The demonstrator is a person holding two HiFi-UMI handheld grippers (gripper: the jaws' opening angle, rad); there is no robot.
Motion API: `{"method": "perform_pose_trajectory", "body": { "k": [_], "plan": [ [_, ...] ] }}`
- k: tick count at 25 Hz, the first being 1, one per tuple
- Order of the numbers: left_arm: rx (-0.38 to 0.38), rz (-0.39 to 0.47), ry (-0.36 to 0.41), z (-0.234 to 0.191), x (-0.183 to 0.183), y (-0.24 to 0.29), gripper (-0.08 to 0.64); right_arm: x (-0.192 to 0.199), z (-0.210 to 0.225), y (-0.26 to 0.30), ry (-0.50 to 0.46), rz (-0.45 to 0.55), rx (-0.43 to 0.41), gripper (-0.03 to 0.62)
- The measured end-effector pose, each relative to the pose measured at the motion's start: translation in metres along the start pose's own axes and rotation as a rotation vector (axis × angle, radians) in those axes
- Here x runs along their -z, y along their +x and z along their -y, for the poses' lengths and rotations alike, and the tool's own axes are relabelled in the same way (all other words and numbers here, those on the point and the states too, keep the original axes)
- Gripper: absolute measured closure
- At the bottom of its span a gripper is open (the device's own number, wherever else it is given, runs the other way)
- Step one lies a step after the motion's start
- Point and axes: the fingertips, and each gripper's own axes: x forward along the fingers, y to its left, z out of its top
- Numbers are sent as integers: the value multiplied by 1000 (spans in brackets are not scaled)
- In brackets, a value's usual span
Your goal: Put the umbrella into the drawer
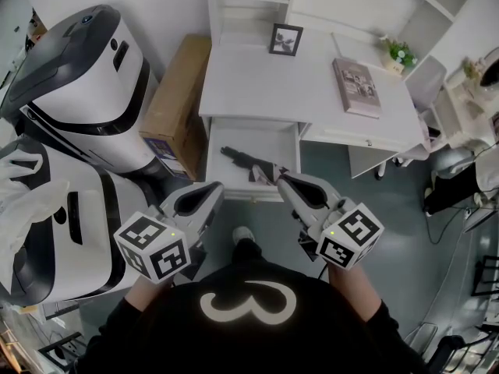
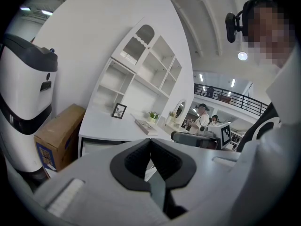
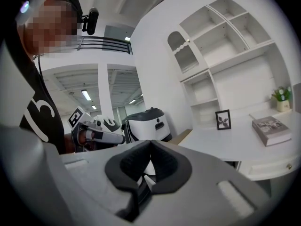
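The dark folded umbrella (image 1: 248, 162) lies inside the open white drawer (image 1: 215, 179) under the desk, with a pinkish end near the drawer's front. Both grippers hang in front of the drawer, close to my chest. My left gripper (image 1: 211, 190) is shut, its jaw tips meeting with nothing between them (image 2: 150, 140). Just short of the drawer's front edge, my right gripper (image 1: 282, 179) is also shut and empty (image 3: 150, 141). Neither touches the umbrella. The drawer (image 2: 101, 146) shows as a dark gap under the desktop in the left gripper view.
The white desk (image 1: 296, 84) carries a book (image 1: 357, 86), a photo frame (image 1: 285, 39) and a small plant (image 1: 399, 53). A cardboard box (image 1: 181, 100) leans at its left. Two large white-and-black machines (image 1: 86, 76) stand further left. A white chair (image 1: 425, 84) stands at the right.
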Motion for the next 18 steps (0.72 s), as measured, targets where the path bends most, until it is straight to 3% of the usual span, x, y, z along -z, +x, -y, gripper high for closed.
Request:
{"method": "perform_pose_trajectory", "body": {
  "k": [18],
  "plan": [
    [-6, -16, -7, -7, 2, 9, 551, 17, 5, 8, -19, -62, -15, 589]
  ]
}}
